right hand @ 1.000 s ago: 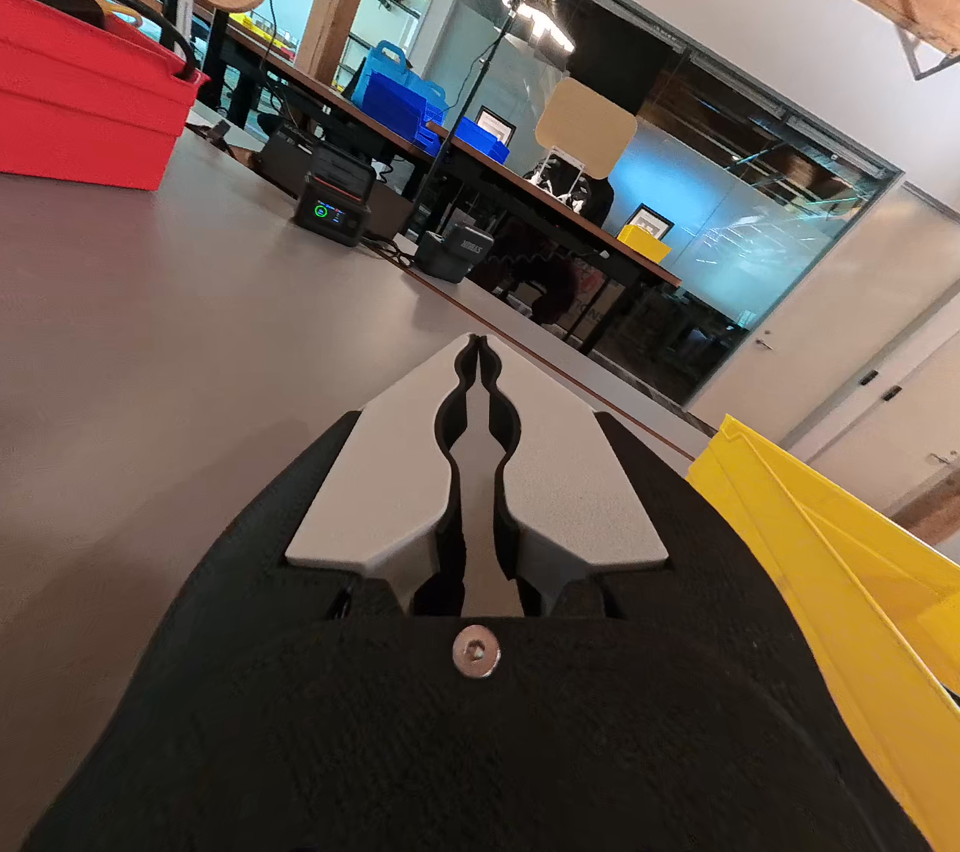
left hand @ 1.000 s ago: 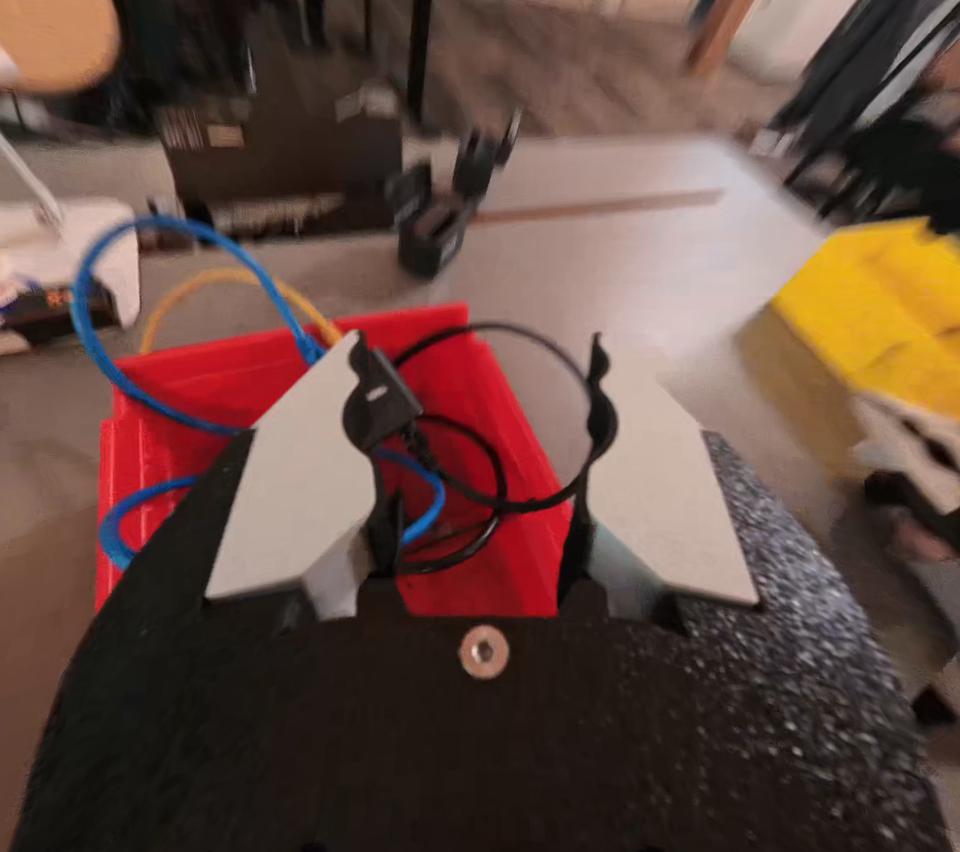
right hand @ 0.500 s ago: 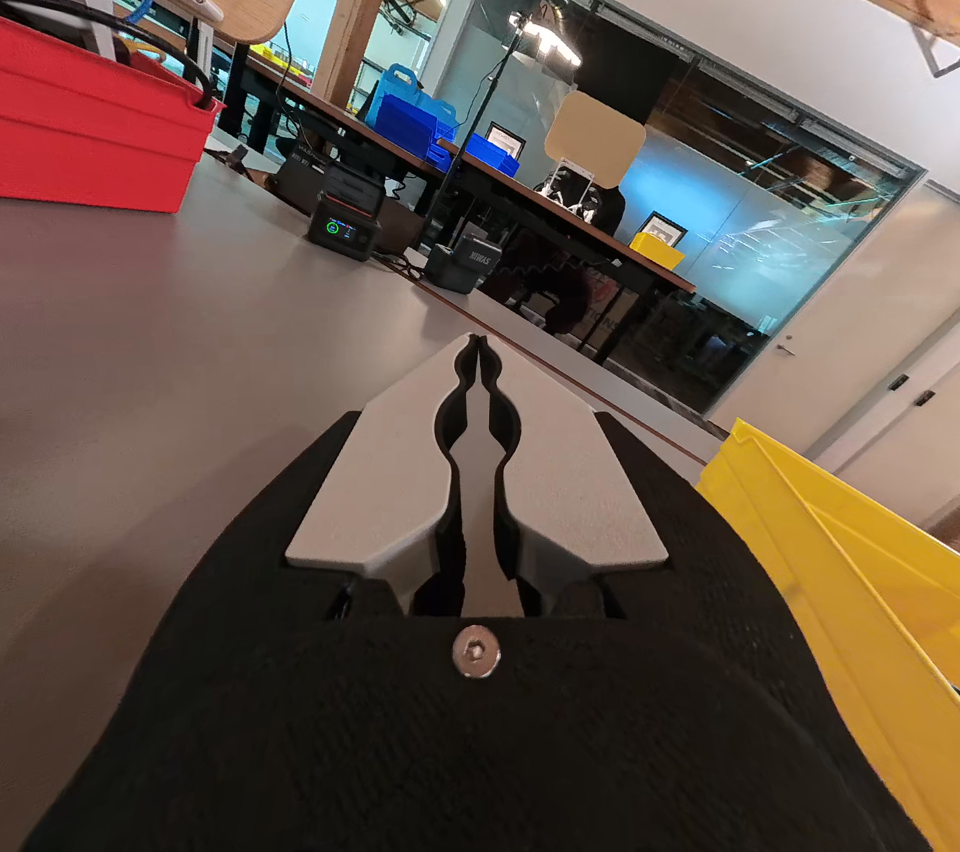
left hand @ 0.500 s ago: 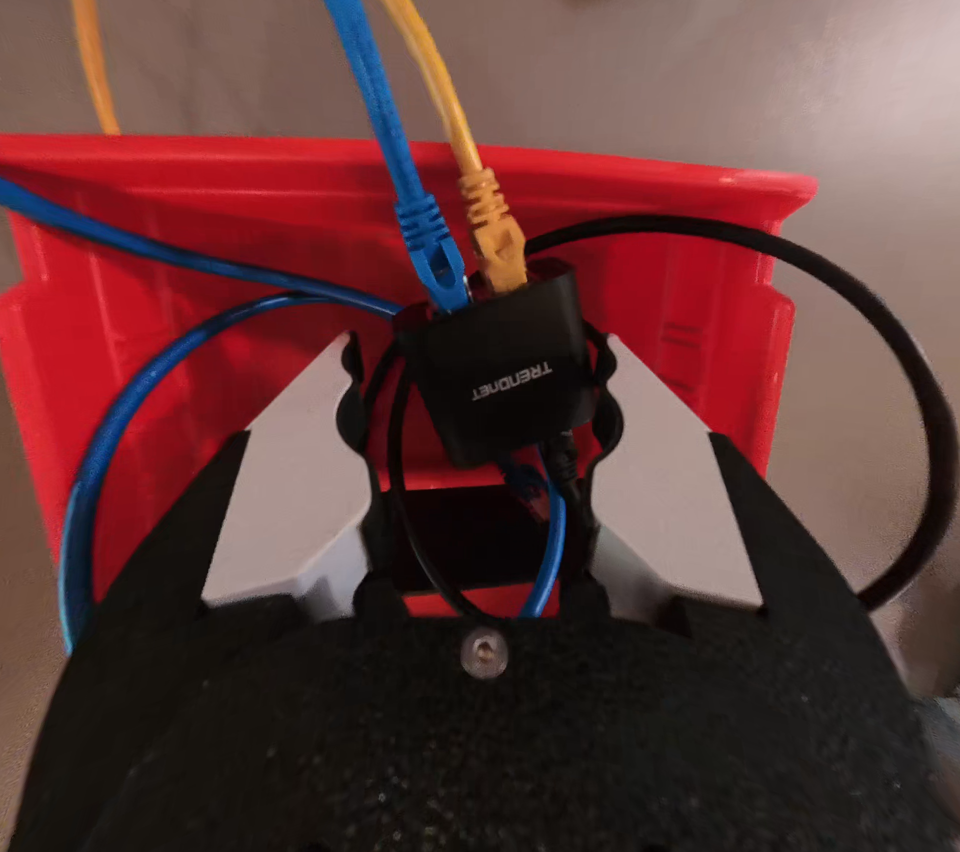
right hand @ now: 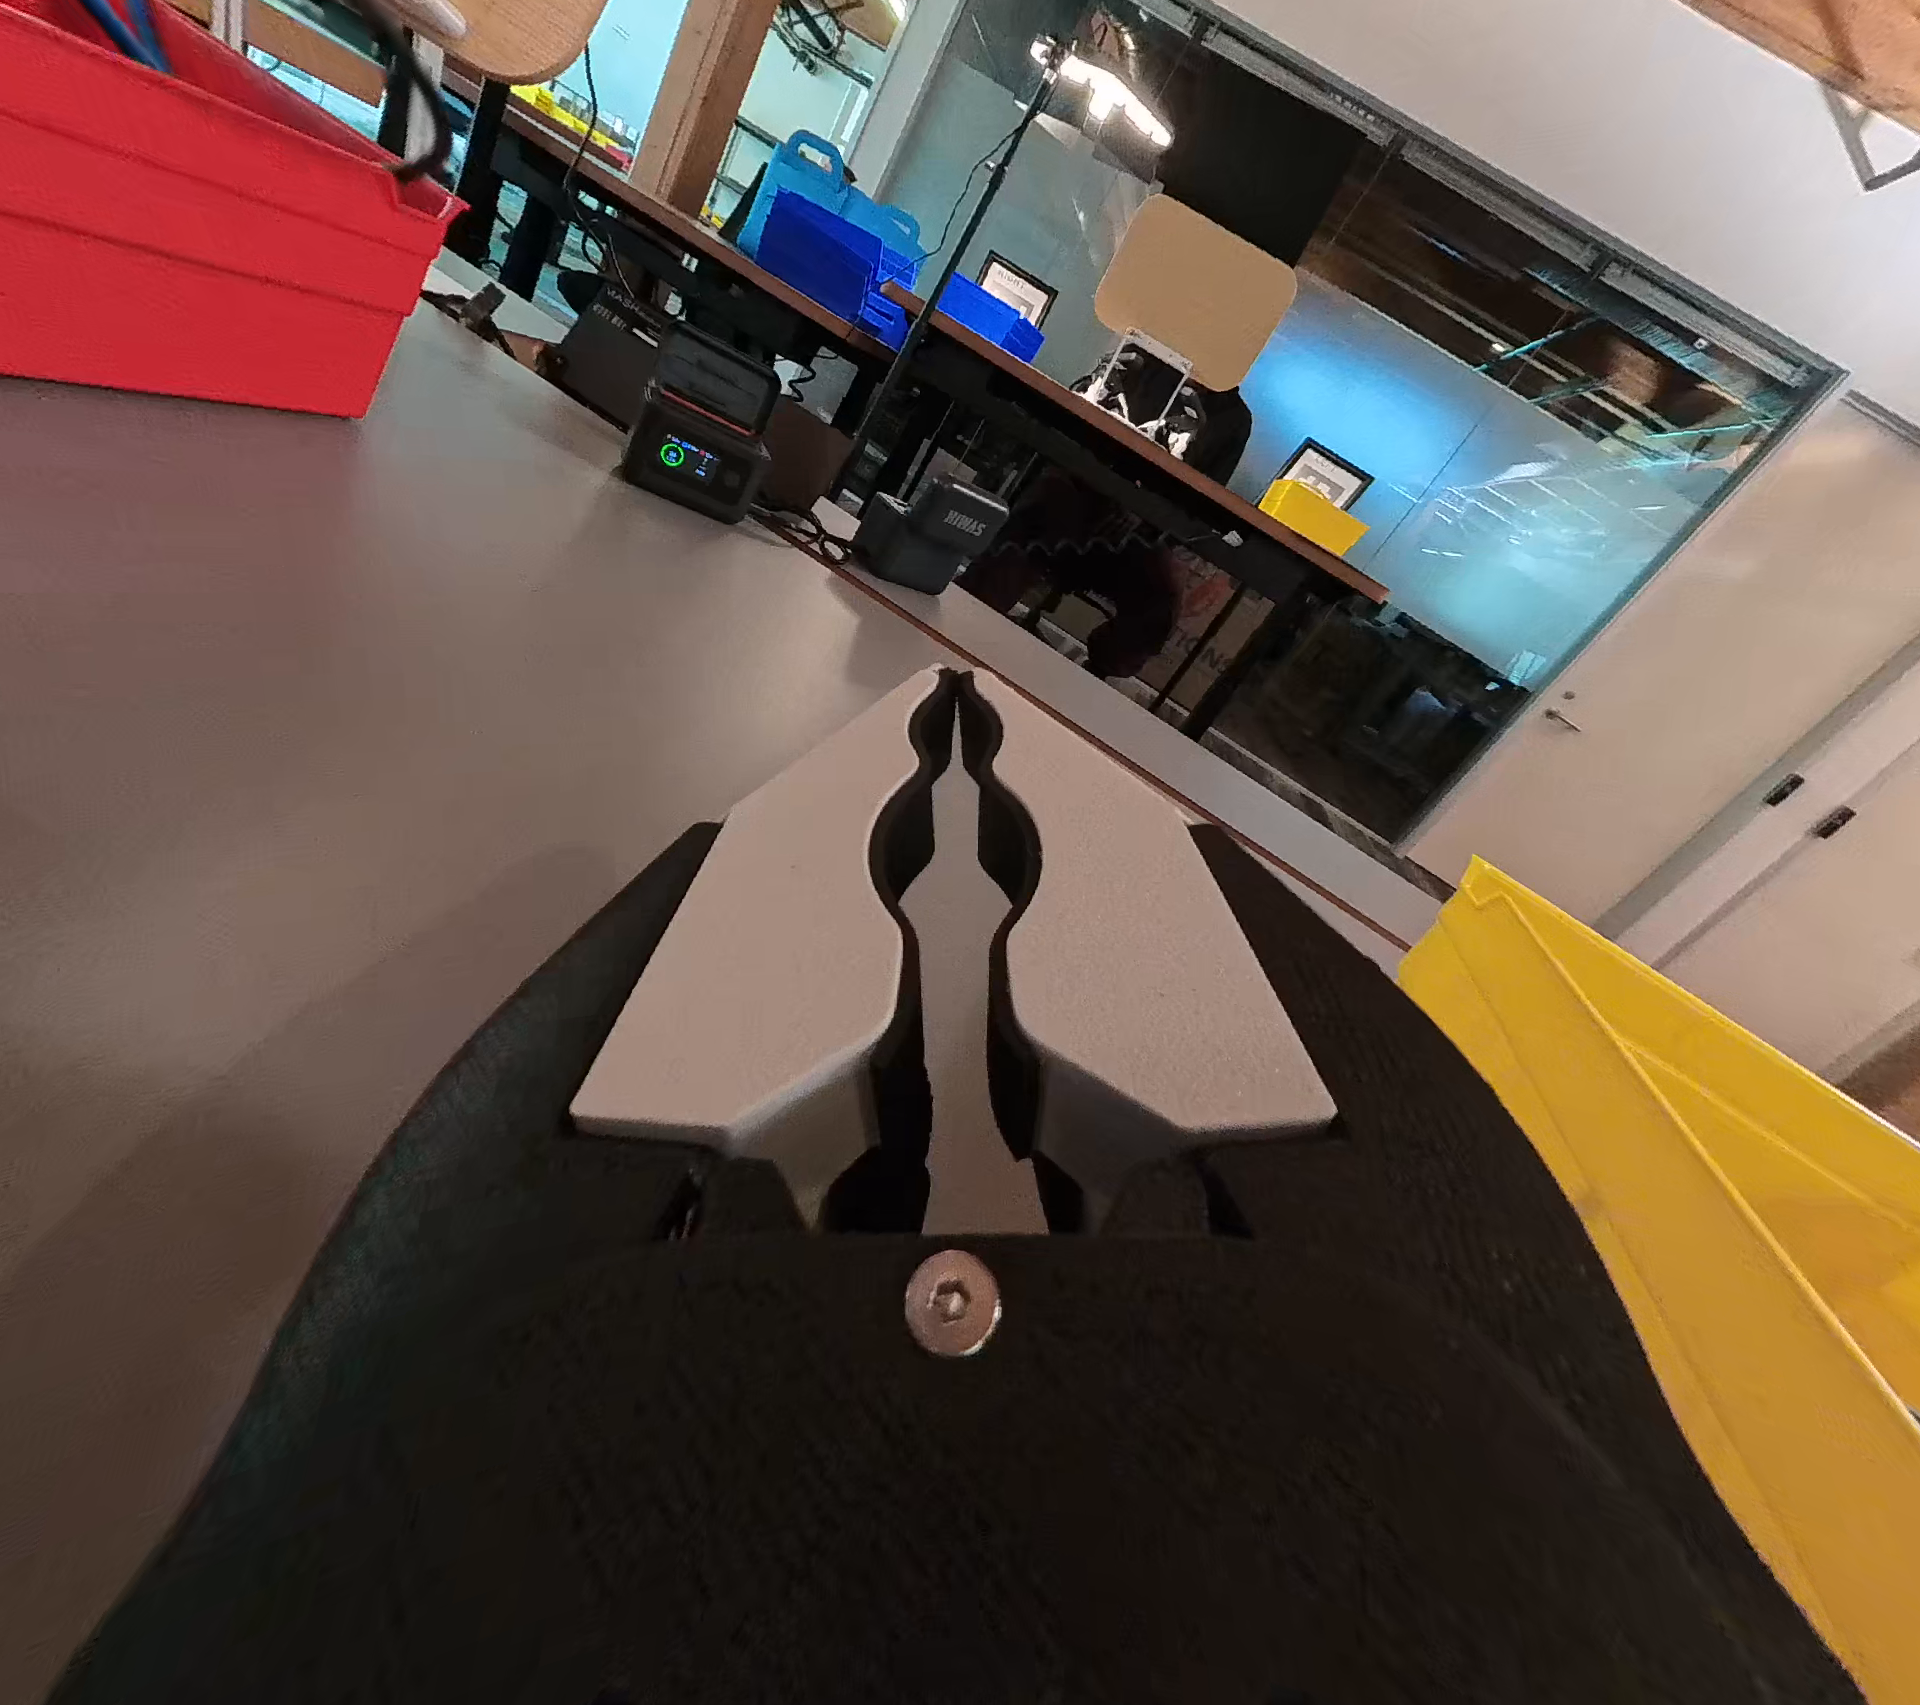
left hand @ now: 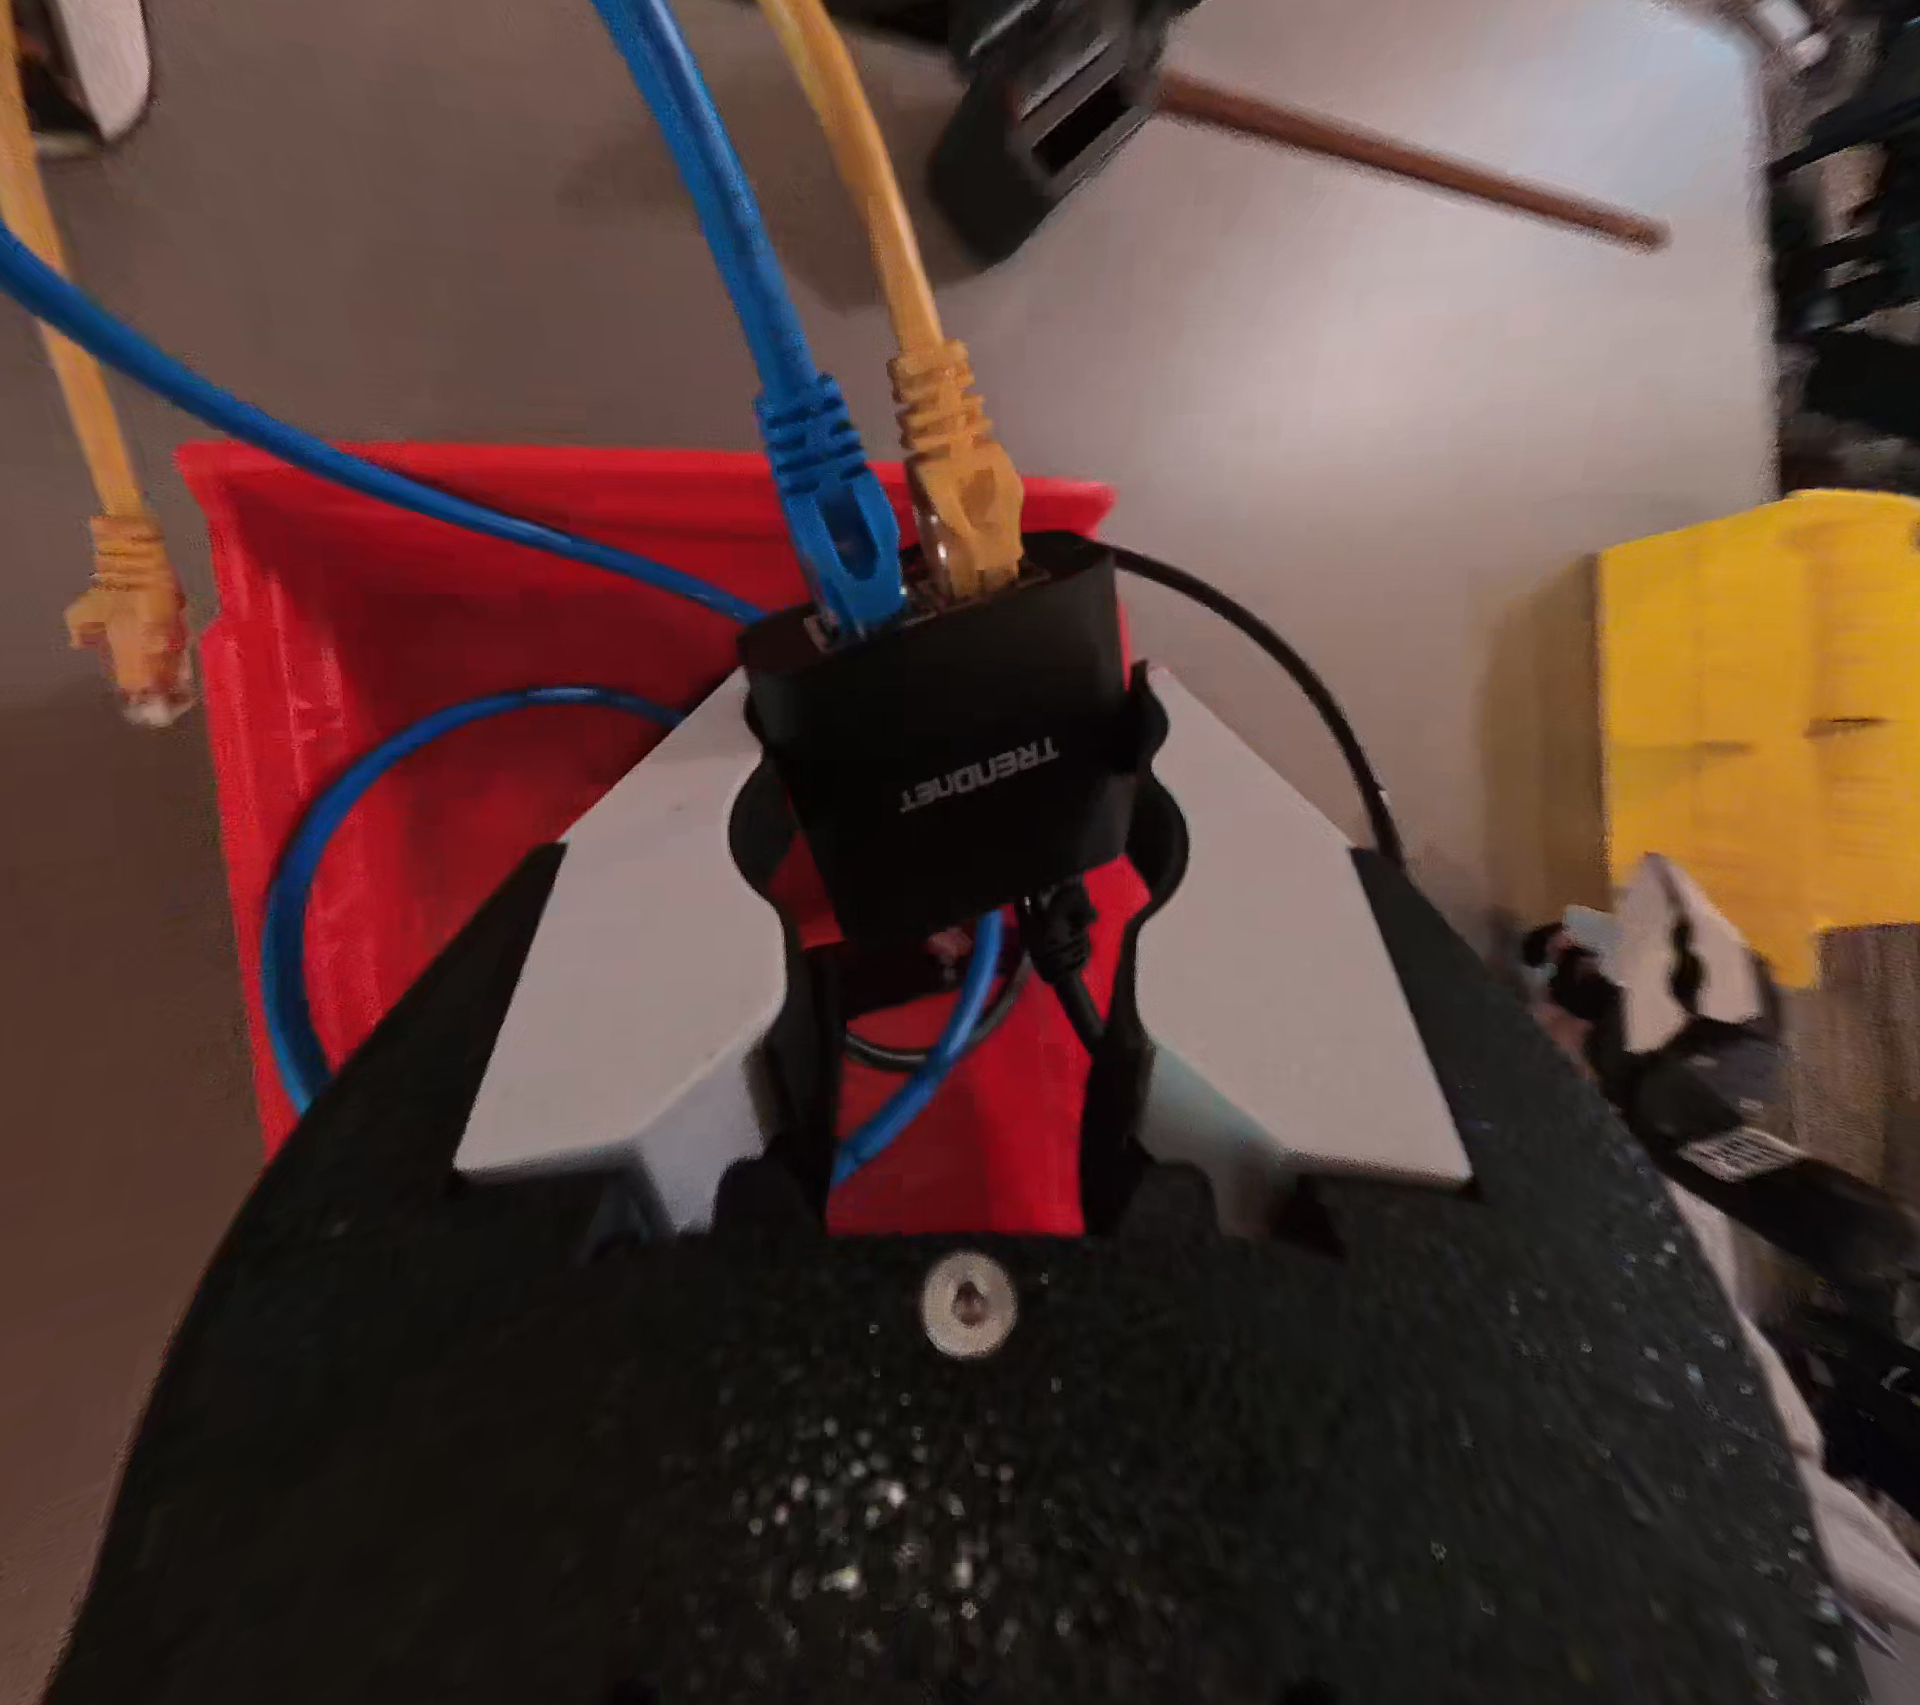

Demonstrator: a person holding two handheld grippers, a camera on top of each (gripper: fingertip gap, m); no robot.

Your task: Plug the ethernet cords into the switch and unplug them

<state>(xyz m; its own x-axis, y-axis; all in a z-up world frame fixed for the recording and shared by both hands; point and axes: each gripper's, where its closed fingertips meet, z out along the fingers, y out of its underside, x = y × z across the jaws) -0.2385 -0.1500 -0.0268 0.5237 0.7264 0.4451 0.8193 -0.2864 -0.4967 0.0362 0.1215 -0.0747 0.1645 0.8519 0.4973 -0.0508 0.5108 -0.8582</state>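
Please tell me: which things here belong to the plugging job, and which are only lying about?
Belong to the job:
switch, held in the left gripper
blue cord, plugged in
yellow cord, plugged in
right gripper, jaws closed, empty

Only lying about:
red bin
yellow bin
black battery charger

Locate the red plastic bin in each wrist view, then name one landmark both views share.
Left wrist view: red plastic bin sits centre-left, behind the held black switch.
Right wrist view: it fills the upper-left edge.
Shared landmark: yellow plastic bin, at right.
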